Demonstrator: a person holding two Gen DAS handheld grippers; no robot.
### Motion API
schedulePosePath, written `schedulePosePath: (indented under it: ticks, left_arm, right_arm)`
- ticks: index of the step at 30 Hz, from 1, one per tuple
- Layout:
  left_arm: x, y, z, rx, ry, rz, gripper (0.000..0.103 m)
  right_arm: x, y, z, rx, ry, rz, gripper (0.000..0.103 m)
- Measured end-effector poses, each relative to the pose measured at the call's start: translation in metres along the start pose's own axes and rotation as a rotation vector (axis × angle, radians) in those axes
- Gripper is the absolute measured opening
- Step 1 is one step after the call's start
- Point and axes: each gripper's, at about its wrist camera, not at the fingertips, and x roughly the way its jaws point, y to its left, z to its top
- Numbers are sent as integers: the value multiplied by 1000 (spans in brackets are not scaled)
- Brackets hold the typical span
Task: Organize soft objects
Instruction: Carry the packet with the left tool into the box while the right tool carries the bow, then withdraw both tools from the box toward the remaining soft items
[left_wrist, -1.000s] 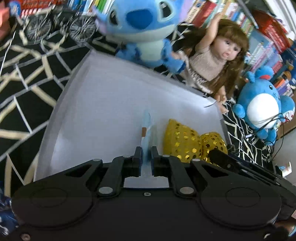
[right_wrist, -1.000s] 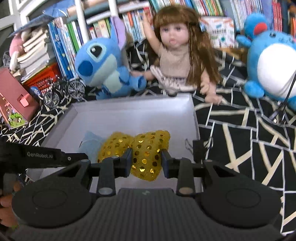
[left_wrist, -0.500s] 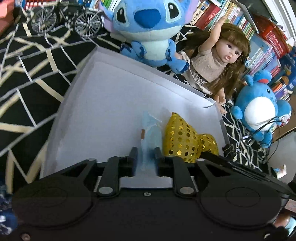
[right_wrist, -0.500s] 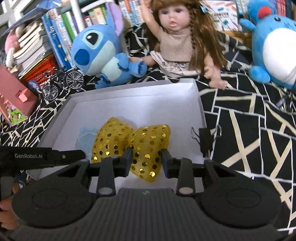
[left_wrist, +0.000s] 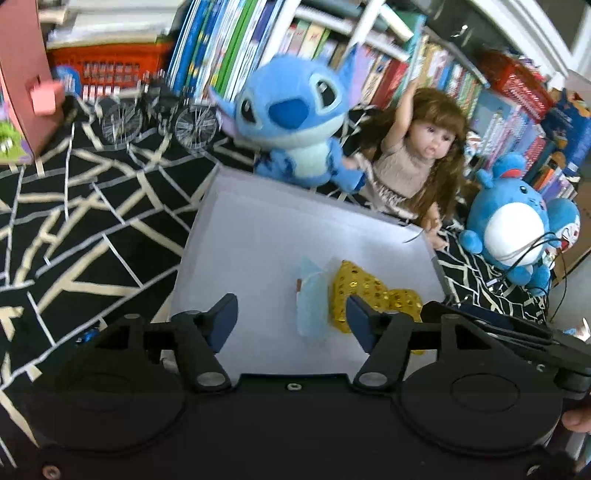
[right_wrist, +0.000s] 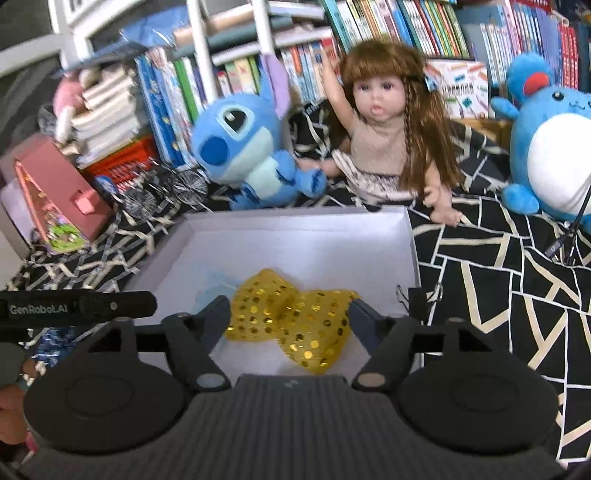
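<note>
The shallow white cardboard box (right_wrist: 408, 236) is sitting on the black cloth with pale crossing lines (right_wrist: 498, 280), and it is serving as the landmark here. Two soft things are already lying inside it, so that much of the tidying looks done. Just beyond its far wall the blue plush alien toy (right_wrist: 243, 147), the long-haired doll in a beige dress (right_wrist: 384, 122) and the round blue-and-white plush animal (right_wrist: 546, 147) are sitting outside it; whether they are meant to go in I cannot tell.

Near the box's front wall the yellow sequinned fabric bow (right_wrist: 295, 317) is lying puffed and creased, and the smaller pale blue gauzy cloth piece (left_wrist: 312, 306) is touching its left side.

The left gripper (left_wrist: 291, 314) and right gripper (right_wrist: 290, 314) are both hovering at the box's front edge, jaws spread wide apart, holding nothing.
</note>
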Motion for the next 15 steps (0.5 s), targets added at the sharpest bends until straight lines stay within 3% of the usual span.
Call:
schedulePosePath:
  ticks: [2, 7, 15]
  left_arm:
    - [-12, -5, -6, 22, -40, 4, 81]
    - [-37, -12, -25, 66, -104, 12, 83]
    - [-60, -11, -52, 124, -166, 55, 86]
  right_arm:
    - [-13, 1, -3, -5, -34, 21, 89]
    - [-39, 2, -13, -18, -113, 36, 101]
    - [-65, 2, -38, -35, -179, 29, 103]
